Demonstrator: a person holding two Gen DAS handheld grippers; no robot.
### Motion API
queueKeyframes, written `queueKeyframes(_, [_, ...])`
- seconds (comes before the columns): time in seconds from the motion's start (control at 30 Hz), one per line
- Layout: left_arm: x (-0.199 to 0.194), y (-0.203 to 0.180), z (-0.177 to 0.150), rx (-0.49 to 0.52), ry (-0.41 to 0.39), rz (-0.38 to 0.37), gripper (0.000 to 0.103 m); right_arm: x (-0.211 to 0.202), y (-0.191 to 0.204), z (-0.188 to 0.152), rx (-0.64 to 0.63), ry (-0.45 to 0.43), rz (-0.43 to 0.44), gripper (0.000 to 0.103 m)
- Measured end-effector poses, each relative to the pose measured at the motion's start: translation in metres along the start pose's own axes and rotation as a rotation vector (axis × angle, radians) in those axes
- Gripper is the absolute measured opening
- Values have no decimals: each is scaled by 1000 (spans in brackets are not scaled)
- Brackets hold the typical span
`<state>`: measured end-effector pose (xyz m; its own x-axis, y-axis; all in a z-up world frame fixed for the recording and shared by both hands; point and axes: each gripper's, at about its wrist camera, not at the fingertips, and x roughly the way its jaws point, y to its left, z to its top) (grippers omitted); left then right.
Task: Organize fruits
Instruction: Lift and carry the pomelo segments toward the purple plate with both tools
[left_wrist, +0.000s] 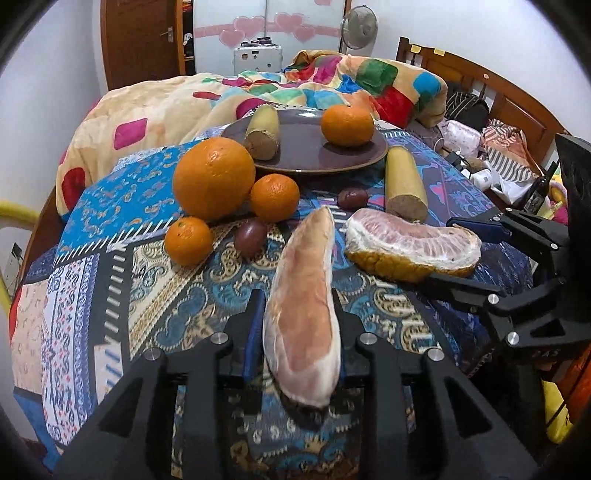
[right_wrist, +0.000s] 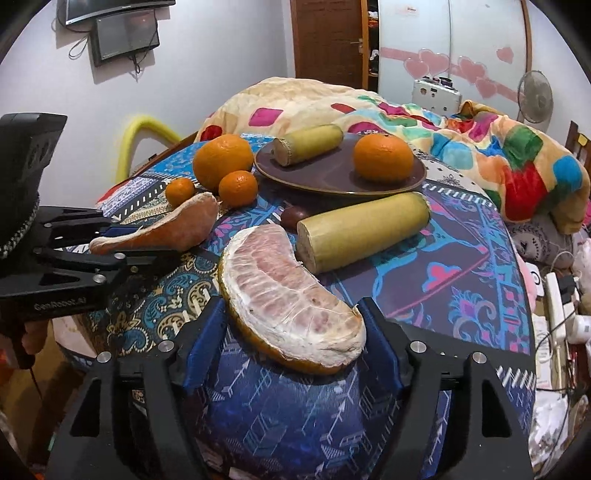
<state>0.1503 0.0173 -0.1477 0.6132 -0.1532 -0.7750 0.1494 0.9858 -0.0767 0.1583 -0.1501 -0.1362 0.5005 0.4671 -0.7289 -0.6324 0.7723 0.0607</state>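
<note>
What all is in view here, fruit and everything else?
plate: one, dark purple, far side of the cloth
sugarcane pieces: two, yellow-green, one on the plate, one on the cloth right of it
large orange: one, orange, left of the plate
mandarins: three, orange, one on the plate, two by the large orange
passion fruits: two, dark purple, on the cloth
pomelo pieces: two, pinkish, one between each claw's fingers
cloth: one, blue patterned, under everything
blanket: one, multicoloured, behind
fan: one, by the far wall
left claw: black, blue pads
right claw: black, blue pads, open
</note>
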Motion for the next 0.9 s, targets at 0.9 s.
queueKeyframes(0.9, [-27,16,-17,-44,-38,-12,30,5,23,14,-96,11,34,69])
